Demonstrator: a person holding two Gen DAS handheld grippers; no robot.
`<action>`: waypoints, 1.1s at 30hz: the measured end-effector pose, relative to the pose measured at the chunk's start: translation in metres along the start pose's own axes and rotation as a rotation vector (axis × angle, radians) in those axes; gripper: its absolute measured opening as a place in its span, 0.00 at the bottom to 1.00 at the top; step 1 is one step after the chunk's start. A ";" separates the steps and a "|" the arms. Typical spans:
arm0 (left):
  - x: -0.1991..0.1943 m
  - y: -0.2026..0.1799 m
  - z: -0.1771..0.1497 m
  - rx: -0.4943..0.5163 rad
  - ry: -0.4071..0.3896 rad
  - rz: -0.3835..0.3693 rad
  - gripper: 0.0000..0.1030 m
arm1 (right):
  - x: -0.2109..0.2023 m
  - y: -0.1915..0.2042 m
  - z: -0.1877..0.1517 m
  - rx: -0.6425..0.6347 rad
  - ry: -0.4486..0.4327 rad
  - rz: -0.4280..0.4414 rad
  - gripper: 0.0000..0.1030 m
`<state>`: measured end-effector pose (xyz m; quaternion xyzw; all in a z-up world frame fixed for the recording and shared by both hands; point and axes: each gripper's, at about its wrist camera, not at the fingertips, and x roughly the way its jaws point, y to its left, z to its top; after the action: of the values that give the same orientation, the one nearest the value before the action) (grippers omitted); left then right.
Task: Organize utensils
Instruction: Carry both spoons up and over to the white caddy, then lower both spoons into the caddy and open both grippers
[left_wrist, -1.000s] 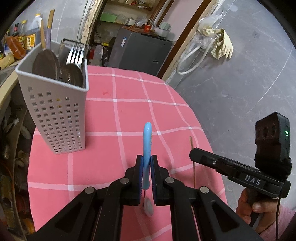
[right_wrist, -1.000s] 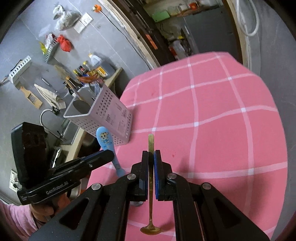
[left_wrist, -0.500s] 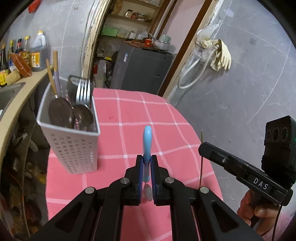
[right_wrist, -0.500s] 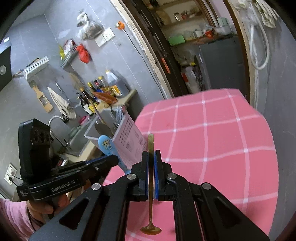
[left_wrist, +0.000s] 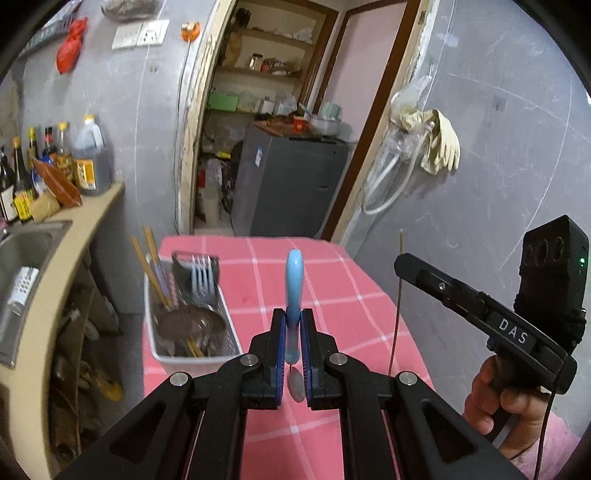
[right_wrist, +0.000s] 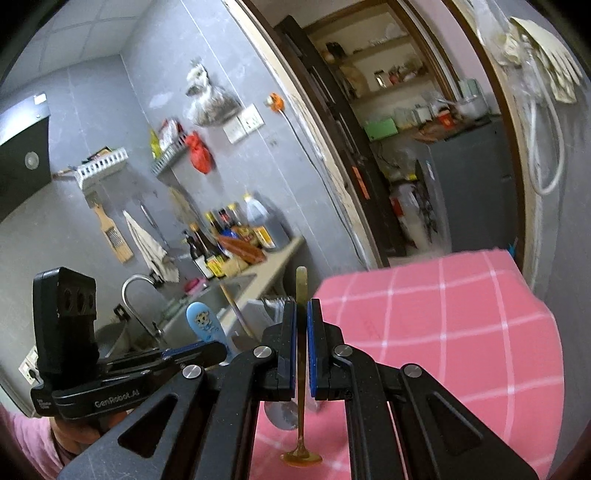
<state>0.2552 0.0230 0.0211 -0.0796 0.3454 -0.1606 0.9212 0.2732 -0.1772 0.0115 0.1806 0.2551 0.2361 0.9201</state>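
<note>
A lived-in home kitchen. A steel sink (left_wrist: 22, 254) with a curved faucet (right_wrist: 137, 295) is set in a beige counter crowded with sauce and oil bottles (left_wrist: 55, 162). The grey tiled wall carries wire racks (right_wrist: 168, 162), a hanging grater (right_wrist: 110, 236), a cloth (right_wrist: 149, 251) and sockets (left_wrist: 140, 34). Rubber gloves (left_wrist: 441, 144) hang beside a doorway to a pantry with stocked shelves (left_wrist: 273, 74). A pink checked cloth covers the tabletop (left_wrist: 332, 295), which bears a white perforated utensil caddy (left_wrist: 195, 332) of forks, ladles and chopsticks.
</note>
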 end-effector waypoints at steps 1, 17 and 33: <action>-0.004 0.002 0.005 0.000 -0.012 0.005 0.08 | 0.002 0.003 0.003 -0.005 -0.005 0.004 0.05; -0.038 0.048 0.064 0.013 -0.124 0.131 0.08 | 0.051 0.049 0.051 -0.100 -0.090 0.137 0.05; -0.007 0.064 0.032 0.053 -0.031 0.175 0.08 | 0.129 0.041 0.001 -0.090 -0.060 0.198 0.05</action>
<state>0.2865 0.0869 0.0327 -0.0271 0.3322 -0.0874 0.9387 0.3572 -0.0759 -0.0187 0.1702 0.1974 0.3316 0.9067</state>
